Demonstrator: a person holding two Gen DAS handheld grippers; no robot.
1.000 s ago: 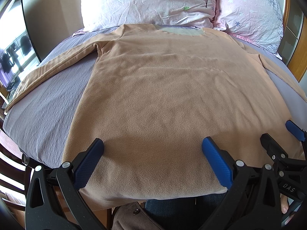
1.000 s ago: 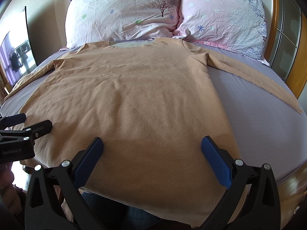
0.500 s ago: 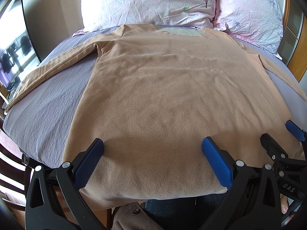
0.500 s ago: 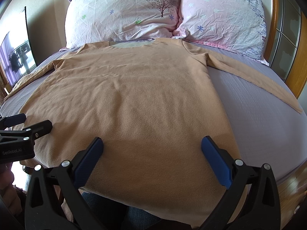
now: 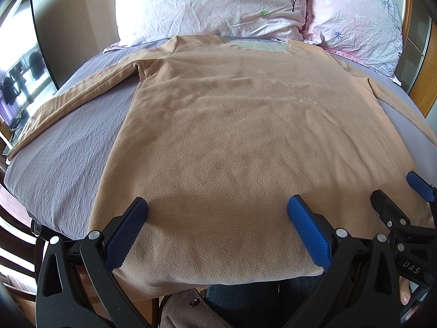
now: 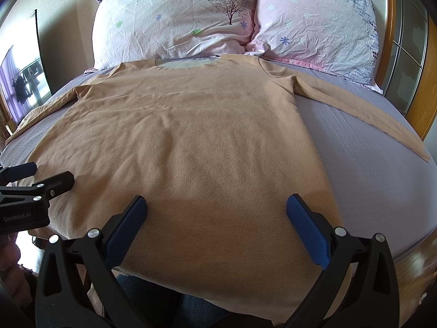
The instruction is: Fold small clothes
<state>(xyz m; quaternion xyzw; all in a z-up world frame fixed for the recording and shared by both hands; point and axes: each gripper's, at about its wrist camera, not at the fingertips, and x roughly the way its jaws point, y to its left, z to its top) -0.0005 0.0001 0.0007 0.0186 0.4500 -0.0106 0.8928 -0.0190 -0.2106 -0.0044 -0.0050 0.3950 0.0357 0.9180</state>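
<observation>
Left wrist view: left gripper hovers over the hem at the shirt's left part, jaws wide, holding nothing.
Right wrist view: right gripper hovers over the hem at the shirt's right part, jaws wide, holding nothing.
Shirt: tan, long-sleeved, spread flat on the bed, collar toward the pillows, hem at the near edge and slightly overhanging it.
Sleeves: both stretched outward across the sheet, one to each side.
Bed: grey-purple sheet under the shirt.
Pillows: two, floral, side by side, just beyond the collar.
Grippers: near each other, side by side over the hem.
</observation>
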